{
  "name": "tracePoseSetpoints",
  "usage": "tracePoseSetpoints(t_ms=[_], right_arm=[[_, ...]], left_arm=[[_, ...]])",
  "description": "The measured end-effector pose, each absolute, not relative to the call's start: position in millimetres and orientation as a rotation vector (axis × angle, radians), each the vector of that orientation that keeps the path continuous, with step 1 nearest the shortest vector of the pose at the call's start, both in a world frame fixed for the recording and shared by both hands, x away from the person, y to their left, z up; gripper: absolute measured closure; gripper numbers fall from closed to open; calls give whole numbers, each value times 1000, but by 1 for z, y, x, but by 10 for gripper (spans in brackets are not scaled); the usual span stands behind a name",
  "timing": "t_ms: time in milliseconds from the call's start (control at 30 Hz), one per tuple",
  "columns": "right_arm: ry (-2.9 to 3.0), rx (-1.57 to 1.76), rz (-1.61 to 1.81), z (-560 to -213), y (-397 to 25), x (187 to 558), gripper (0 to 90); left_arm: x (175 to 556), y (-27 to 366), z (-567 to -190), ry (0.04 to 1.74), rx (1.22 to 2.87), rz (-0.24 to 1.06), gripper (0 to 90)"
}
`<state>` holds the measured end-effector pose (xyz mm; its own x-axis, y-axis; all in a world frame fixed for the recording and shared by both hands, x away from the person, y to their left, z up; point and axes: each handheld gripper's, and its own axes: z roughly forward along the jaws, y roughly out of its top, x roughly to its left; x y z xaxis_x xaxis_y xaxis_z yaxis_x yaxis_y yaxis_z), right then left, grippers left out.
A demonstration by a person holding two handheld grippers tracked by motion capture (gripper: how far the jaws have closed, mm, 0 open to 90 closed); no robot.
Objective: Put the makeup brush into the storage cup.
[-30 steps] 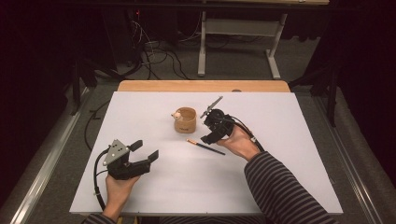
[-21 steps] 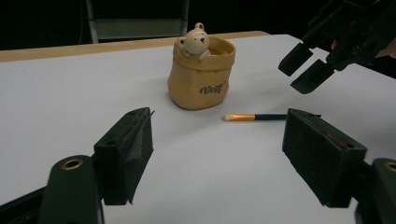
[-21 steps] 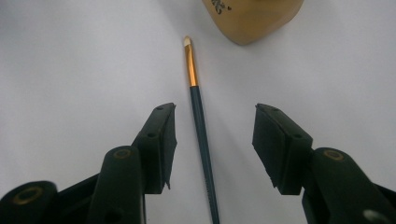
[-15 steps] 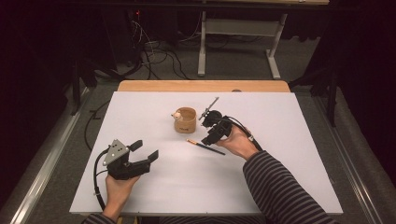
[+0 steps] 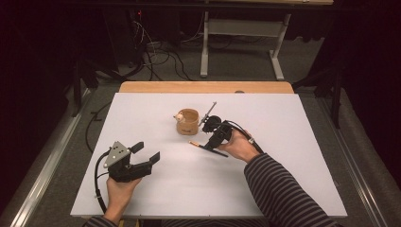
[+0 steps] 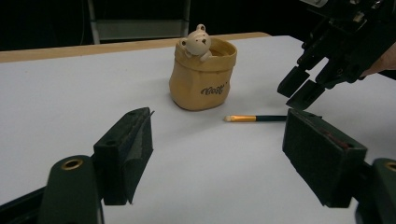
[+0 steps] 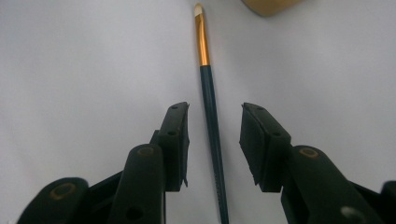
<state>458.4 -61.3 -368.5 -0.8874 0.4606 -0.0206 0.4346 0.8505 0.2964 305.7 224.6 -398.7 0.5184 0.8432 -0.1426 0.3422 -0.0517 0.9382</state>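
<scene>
The right gripper (image 7: 215,144) hangs over the brush (image 7: 208,112), jaws spread either side of its handle, mid-frame, probably not touching yet. It should lower squarely, then close gently. Left gripper (image 6: 217,154) waits open (cup (image 6: 202,74) ahead).

Room around our jaws

Between our right gripper (image 7: 214,142) jaws the brush (image 7: 208,109) lay lengthwise, with bare table (image 5: 293,142) either side of its handle; neither pad touched it. Beyond the fingertips, just past the bristle end, the tan pot (image 5: 187,121) blocked the way forward. Ahead of our left gripper (image 5: 144,153), jaws spread wide, the sheet lay free up to that pot.
</scene>
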Motion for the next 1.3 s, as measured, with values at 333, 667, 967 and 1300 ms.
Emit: tracePoseSetpoints(t_ms=[333,667,967,1300], right_arm=[[2965,714,378,-375,-60,460,702],[2990,716,330,-383,-58,461,732],[3000,719,283,-388,-57,463,739],[3009,727,242,-393,-56,464,771]], left_arm=[[306,224,-399,1028,1636,552,249],[306,224,-399,1027,1636,552,249],[306,224,-399,1023,1641,548,249],[306,224,-399,1023,1639,548,249]])
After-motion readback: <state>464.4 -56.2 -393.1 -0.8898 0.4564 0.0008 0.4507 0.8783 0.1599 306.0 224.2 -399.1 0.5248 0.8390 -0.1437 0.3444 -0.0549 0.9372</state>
